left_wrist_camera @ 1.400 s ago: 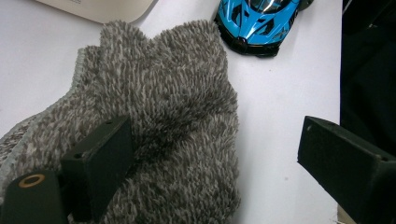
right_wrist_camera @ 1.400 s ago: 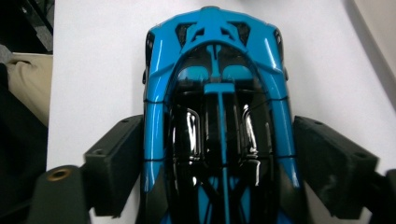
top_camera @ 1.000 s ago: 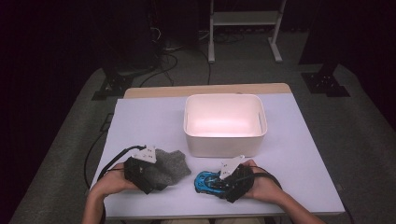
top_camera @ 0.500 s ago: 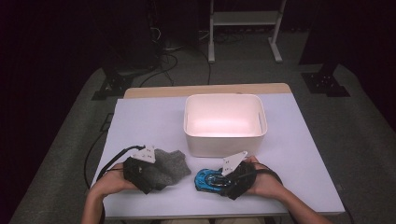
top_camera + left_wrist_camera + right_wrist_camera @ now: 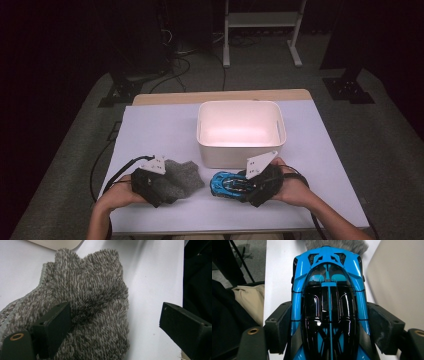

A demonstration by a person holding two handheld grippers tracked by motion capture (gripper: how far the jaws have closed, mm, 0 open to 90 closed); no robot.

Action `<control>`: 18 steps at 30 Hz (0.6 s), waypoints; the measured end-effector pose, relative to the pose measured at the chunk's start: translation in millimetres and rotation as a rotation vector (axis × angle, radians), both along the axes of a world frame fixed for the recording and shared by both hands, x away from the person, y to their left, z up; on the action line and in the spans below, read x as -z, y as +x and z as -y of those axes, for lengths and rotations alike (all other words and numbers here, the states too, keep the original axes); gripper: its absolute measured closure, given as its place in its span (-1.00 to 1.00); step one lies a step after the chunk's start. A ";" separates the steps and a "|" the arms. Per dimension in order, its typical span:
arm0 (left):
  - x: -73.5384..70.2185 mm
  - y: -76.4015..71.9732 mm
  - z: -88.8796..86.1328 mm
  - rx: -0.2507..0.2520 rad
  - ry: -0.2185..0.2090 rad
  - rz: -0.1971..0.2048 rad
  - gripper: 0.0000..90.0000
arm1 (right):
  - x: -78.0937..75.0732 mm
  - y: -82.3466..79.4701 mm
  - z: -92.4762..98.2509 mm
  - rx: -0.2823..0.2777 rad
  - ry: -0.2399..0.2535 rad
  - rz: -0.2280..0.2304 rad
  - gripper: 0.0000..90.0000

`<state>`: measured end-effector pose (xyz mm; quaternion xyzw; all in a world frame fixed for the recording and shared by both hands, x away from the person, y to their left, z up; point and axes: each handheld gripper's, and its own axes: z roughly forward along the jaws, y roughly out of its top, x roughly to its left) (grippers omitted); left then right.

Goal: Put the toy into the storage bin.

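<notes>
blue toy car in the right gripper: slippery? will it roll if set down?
Probably slick: the blue toy car has a glossy body that shows reflections, and the right gripper pinches its smooth sides, so it may slide in the grip. It looks rigid, unlike the fuzzy grey cloth beside it. If its wheels turn, it would likely roll on the flat white table.

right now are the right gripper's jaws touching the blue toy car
Touching. In the right gripper view both jaws of the right gripper press against the sides of the blue toy car, with no gap showing.
</notes>
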<state>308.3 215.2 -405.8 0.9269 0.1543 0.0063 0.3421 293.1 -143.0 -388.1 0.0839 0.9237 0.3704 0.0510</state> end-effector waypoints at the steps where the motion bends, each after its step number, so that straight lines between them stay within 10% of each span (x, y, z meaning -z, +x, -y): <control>1: 0.1 0.0 0.0 0.000 -0.001 -0.001 -0.78 | -4.7 0.1 1.2 -0.005 0.003 -0.001 -0.44; 18: -0.2 1.4 -3.1 -0.002 -0.008 0.000 -0.78 | -78.2 2.5 16.4 -0.007 0.043 0.042 -0.44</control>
